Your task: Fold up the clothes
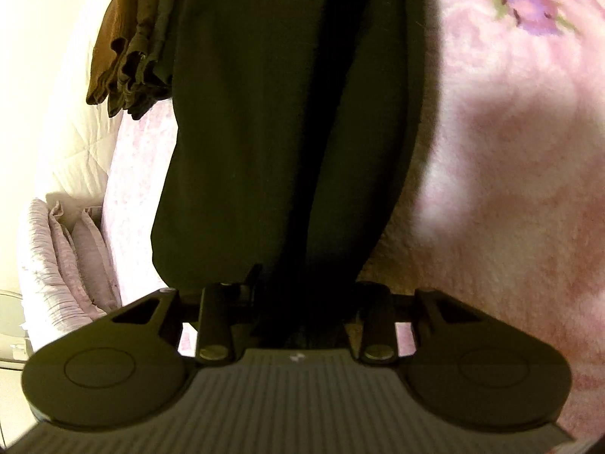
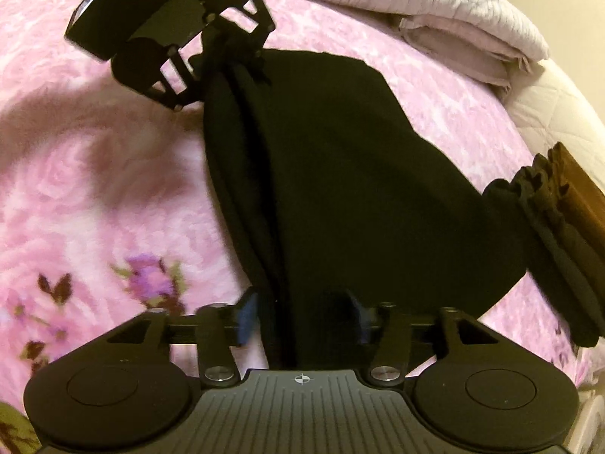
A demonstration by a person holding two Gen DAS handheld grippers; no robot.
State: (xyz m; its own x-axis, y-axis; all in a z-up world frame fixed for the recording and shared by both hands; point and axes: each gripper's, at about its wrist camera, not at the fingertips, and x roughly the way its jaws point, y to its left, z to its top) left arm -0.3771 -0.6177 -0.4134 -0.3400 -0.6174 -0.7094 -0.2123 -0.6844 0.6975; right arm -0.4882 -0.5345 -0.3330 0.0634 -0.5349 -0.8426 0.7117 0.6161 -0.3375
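A black garment (image 1: 264, 132) (image 2: 359, 189) hangs stretched between both grippers above a pink floral blanket (image 1: 510, 189) (image 2: 94, 189). It is doubled lengthwise, with a fold line running along it. My left gripper (image 1: 306, 291) is shut on one bunched end; in the right wrist view the same left gripper (image 2: 230, 56) shows at the top left, pinching that end. At the bottom of the right wrist view, my right gripper (image 2: 302, 314) is shut on the opposite end. The cloth hides most of each finger.
A stack of folded dark and brown clothes (image 1: 128, 53) (image 2: 559, 227) lies beside the garment near the bed's edge. Folded pale quilts (image 1: 60, 265) (image 2: 453, 19) rest at the end of the bed. The white mattress side (image 1: 56, 113) drops away there.
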